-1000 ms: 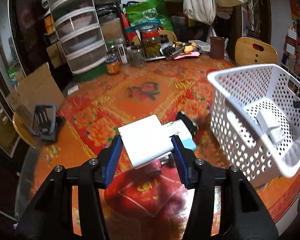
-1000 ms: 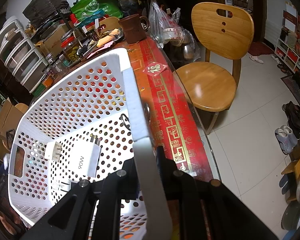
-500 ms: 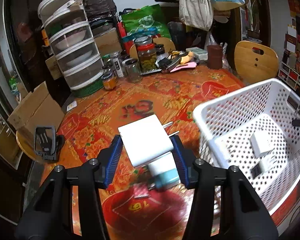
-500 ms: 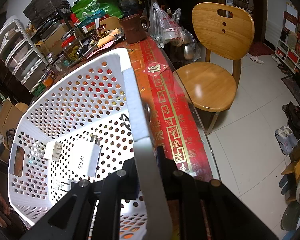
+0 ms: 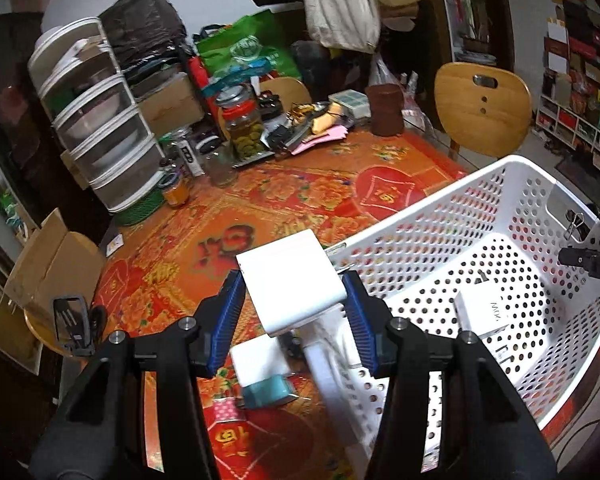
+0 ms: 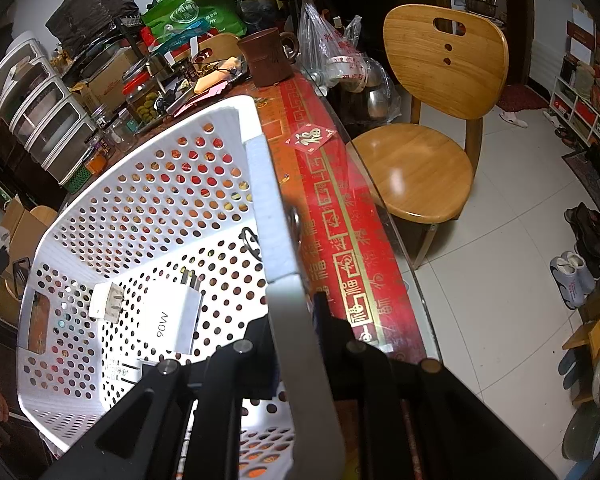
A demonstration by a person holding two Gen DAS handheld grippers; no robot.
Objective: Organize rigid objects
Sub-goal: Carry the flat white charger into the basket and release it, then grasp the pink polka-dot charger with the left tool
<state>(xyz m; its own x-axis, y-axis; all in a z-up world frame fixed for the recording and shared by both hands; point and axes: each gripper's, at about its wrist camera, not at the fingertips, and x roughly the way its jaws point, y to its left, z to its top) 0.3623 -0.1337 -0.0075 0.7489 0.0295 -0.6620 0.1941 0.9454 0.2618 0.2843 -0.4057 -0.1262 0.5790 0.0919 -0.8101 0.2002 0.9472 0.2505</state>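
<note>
My left gripper (image 5: 294, 312) is shut on a white charger block (image 5: 290, 280) and holds it above the near rim of the white perforated basket (image 5: 512, 216). Inside the basket lie a white 90W charger (image 5: 482, 314) and a smaller white plug, both also in the right wrist view (image 6: 174, 318) (image 6: 106, 302). A white and teal box (image 5: 262, 376) lies on the tablecloth under my left gripper. My right gripper (image 6: 296, 320) is shut on the basket's side rim (image 6: 264, 200).
A red patterned cloth (image 5: 308, 188) covers the table. Jars (image 5: 242, 130), a brown mug (image 5: 386, 110) and stacked drawers (image 5: 100, 128) crowd the far side. A wooden chair (image 6: 424, 120) stands beyond the table's right edge. A black holder (image 5: 74, 326) lies on a stool at left.
My left gripper has risen and moved right with the charger block, from over the cloth to over the basket's near rim. The right gripper and basket have stayed put.
</note>
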